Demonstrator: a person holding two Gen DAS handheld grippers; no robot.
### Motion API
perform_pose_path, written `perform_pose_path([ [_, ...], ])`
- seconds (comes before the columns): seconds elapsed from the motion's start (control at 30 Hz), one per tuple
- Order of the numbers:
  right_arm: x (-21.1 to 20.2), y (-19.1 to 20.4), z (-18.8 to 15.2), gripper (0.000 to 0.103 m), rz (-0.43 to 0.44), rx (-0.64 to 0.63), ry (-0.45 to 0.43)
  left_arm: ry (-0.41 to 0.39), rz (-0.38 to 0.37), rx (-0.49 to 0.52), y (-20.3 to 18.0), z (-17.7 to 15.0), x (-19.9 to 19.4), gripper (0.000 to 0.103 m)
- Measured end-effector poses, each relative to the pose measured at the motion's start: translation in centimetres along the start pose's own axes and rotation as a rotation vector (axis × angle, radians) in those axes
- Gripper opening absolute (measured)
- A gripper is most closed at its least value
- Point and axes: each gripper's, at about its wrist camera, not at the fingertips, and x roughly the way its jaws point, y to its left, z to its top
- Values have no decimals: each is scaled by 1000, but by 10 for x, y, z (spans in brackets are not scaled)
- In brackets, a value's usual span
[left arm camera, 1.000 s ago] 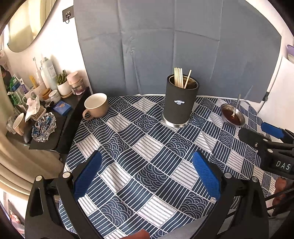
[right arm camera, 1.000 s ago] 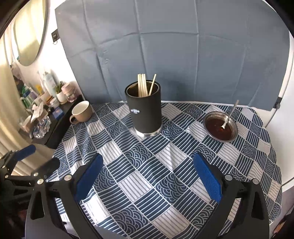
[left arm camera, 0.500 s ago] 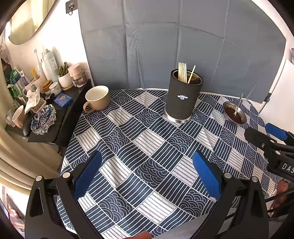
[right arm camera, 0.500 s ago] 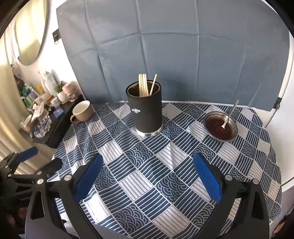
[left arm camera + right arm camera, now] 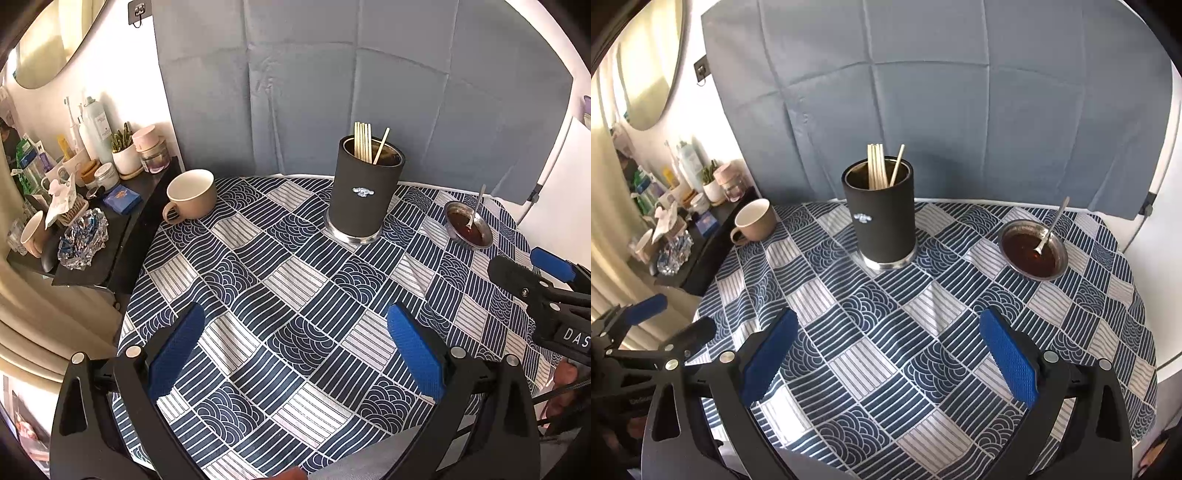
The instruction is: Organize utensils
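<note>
Both tools hang over the near edge of the table (image 5: 1123, 280), neither touching anything. Left tool (image 5: 295, 349): fingers spread wide, nothing btwn them. Right tool (image 5: 888, 350): same, spread and empty.

Task things: chopsticks (image 5: 878, 168) stand upright in the black cylindrical holder (image 5: 882, 221) at the back centre, one leaning off to the side. A metal spoon (image 5: 1051, 230) rests in the small metal dish (image 5: 1032, 251) of dark sauce, well to the holder's right. A beige mug (image 5: 190, 195) sits at the left edge.

Stage is ambiguous: chopsticks in the holder fit a sort mostly done w/ the spoon left over, or a layout where the spoon belongs in the dish. Can't settle which.

Hard to see: holder's inside depth, spoon bowl under sauce, mug contents. Shelf clutter at left is too small to ID.
</note>
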Motion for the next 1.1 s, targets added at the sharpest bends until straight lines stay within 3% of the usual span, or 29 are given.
perform_pose_path([
  [1.1, 4, -3, -5, 95, 1, 8, 26, 28, -10, -10, 2, -4, 3, 97],
])
